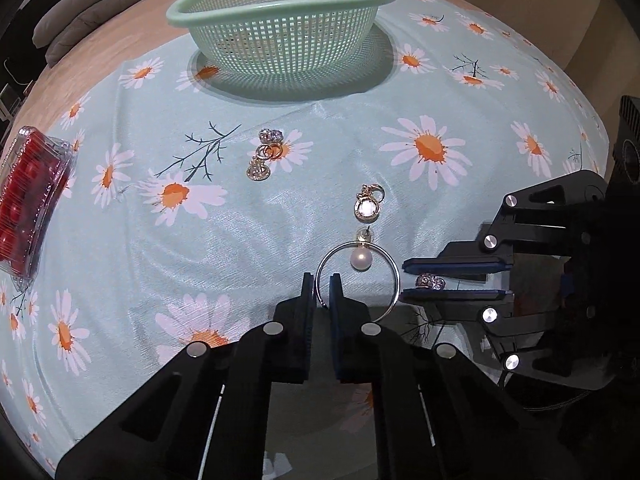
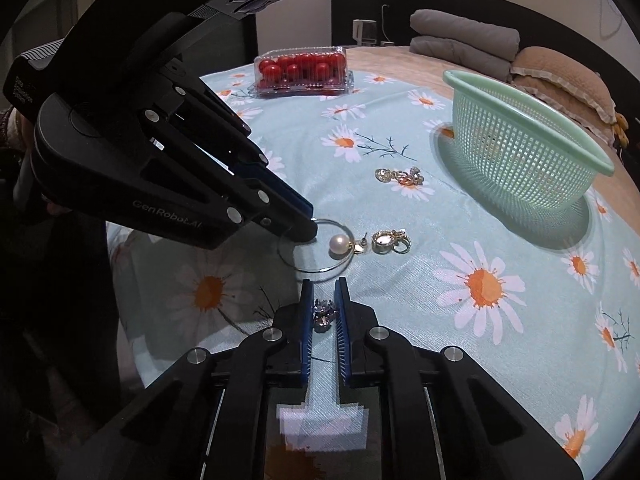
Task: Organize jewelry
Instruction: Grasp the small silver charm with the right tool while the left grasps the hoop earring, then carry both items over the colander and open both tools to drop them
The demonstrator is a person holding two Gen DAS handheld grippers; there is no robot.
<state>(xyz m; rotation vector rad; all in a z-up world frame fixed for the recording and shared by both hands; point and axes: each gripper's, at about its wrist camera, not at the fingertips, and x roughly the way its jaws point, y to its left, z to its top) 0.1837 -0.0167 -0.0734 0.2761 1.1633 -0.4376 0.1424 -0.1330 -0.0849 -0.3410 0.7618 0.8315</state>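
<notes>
Jewelry lies scattered at frame centre: a thin silver hoop earring with a pearl [image 1: 357, 268], judged light, springy and slippery, is pinched at its wire rim by the left gripper [image 1: 321, 285], while a sparkling crystal stud [image 2: 324, 312] is clamped by the right gripper [image 2: 324, 289].

Left gripper [image 1: 321, 288] low over the cloth, jaws nearly closed on the hoop [image 1: 357, 276] wire. Right gripper [image 2: 324, 300] beside it, at right angles, fingers narrowly apart around a crystal stud [image 2: 323, 313].
</notes>
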